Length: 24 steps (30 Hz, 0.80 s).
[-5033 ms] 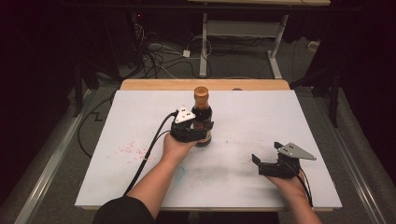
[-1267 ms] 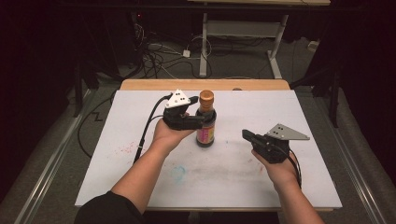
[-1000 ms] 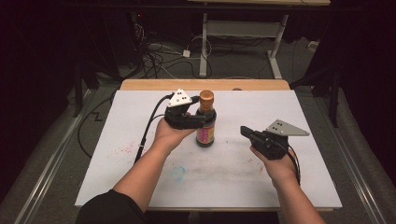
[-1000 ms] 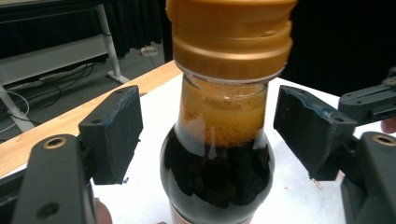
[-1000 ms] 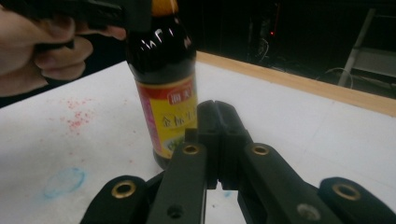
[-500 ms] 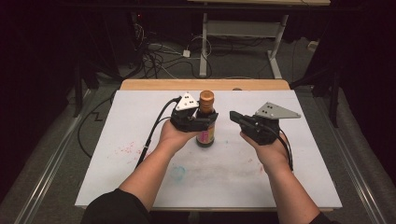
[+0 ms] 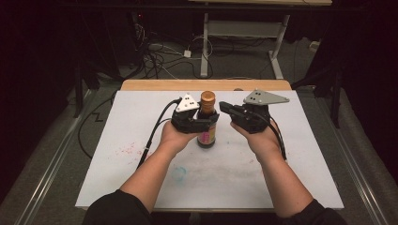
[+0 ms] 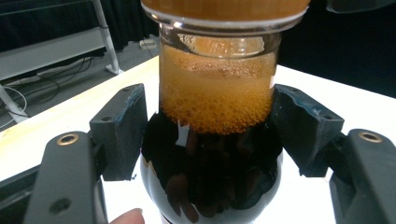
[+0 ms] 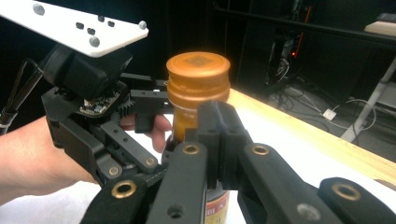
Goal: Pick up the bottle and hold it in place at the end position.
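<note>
Bottle stood upright on white table, mid-table toward far edge, brown cap on. Left gripper jaws had just closed; pads pressed both sides of bottle at shoulder, foamy dark liquid between them in left gripper view. Right gripper jaws fully together, nothing held, tips just right of bottle neck, near cap.

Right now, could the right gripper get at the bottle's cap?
Probably yes. The right gripper sits just beside the orange cap with nothing between them. The left gripper clamps the bottle lower, at the neck. But the right jaws are shut and would need to open first.
</note>
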### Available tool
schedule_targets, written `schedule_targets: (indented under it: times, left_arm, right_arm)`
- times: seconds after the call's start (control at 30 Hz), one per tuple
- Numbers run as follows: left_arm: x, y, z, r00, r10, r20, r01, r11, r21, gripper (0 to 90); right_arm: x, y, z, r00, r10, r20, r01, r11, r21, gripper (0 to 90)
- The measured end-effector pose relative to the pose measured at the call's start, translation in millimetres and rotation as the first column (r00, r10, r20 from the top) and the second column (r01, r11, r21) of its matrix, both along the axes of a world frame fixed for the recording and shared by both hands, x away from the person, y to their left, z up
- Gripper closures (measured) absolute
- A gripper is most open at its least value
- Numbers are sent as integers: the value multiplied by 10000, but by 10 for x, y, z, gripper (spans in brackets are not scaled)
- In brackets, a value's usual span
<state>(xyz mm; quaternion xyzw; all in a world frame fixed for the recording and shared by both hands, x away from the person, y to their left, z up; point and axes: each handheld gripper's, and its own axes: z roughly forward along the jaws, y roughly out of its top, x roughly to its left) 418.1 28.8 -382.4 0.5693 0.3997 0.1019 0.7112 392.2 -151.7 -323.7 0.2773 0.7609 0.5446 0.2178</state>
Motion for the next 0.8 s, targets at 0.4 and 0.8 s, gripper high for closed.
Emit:
schedule_targets:
  times: [0.4,0.8]
  left_arm:
    - [-8,-8,-13,9999,5,117,-4,10000,-75,286]
    - [-8,-16,-17,9998,139,140,-138,9999,-72,287]
  right_arm:
    - [76,130,119,9980,190,-604,-227,9978,-622,900]
    - [50,205,179,9971,250,-717,-316,9952,-926,900]
